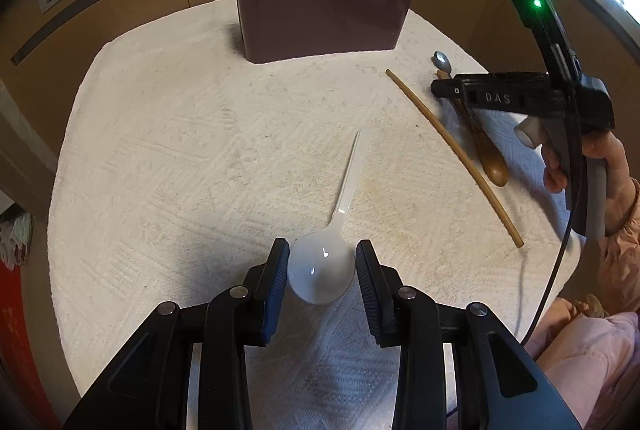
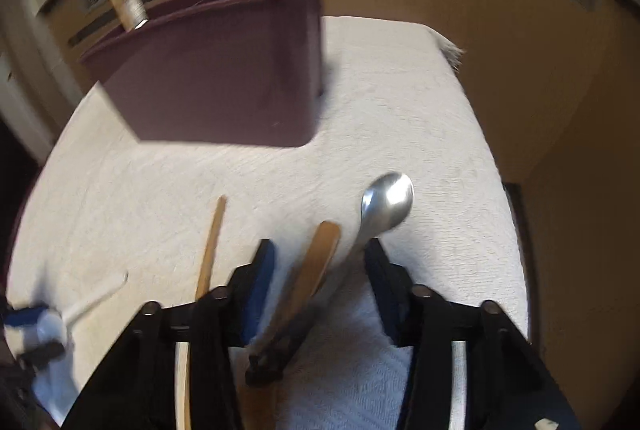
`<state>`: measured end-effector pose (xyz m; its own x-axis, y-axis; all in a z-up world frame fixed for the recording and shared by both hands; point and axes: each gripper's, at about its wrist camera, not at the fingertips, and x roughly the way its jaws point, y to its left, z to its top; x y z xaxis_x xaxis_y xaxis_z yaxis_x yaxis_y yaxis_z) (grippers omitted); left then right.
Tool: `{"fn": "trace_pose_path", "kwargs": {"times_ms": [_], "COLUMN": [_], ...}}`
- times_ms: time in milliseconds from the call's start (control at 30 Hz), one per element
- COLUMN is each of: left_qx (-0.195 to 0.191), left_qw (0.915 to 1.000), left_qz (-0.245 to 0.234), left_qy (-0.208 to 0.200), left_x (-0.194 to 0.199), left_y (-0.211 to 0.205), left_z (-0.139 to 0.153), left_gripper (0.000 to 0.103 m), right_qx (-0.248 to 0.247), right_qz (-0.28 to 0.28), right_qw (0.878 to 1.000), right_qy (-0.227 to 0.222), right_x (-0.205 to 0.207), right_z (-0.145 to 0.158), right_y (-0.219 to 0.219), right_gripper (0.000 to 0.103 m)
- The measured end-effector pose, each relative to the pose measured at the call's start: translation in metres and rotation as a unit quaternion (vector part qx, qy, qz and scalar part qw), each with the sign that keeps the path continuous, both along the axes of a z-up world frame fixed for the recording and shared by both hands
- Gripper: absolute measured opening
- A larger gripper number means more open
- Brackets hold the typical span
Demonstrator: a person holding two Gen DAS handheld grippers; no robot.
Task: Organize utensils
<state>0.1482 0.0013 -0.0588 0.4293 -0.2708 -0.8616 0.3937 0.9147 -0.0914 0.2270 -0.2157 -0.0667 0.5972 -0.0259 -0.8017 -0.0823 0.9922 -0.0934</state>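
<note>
A glossy white plastic spoon (image 1: 322,272), a shiny metal spoon (image 2: 386,199), a smooth wooden spoon (image 1: 490,159) and a wooden stick (image 1: 454,157) lie on rough white cloth (image 1: 180,149) by a matt maroon plastic bin (image 1: 324,13).

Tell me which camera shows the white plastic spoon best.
The left wrist view. There the white plastic spoon lies whole and sharp on the white cloth, its bowl between the open fingers of the left gripper. The right wrist view is blurred and catches only its handle at the lower left edge.
</note>
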Motion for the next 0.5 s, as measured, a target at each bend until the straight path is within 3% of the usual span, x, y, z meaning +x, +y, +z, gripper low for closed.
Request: {"fn": "trace_pose_path", "kwargs": {"times_ms": [200, 367, 500], "left_qx": [-0.002, 0.000, 0.007], "left_qw": [0.9998, 0.9993, 0.9988], "left_qz": [-0.017, -0.039, -0.048], "left_qy": [0.005, 0.000, -0.002], "left_x": [0.001, -0.001, 0.001], "left_y": [-0.008, -0.019, -0.023], "left_z": [0.004, 0.012, 0.017], "left_gripper": [0.036, 0.036, 0.036], "right_qx": [0.052, 0.078, 0.054], "right_qz": [0.046, 0.069, 0.070], "right_qw": [0.998, 0.994, 0.995], "right_qy": [-0.002, -0.038, -0.040], "right_x": [-0.037, -0.060, -0.057], "right_z": [0.009, 0.036, 0.037], "right_y": [-0.004, -0.008, -0.009], "right_gripper": [0.004, 0.003, 0.004]}}
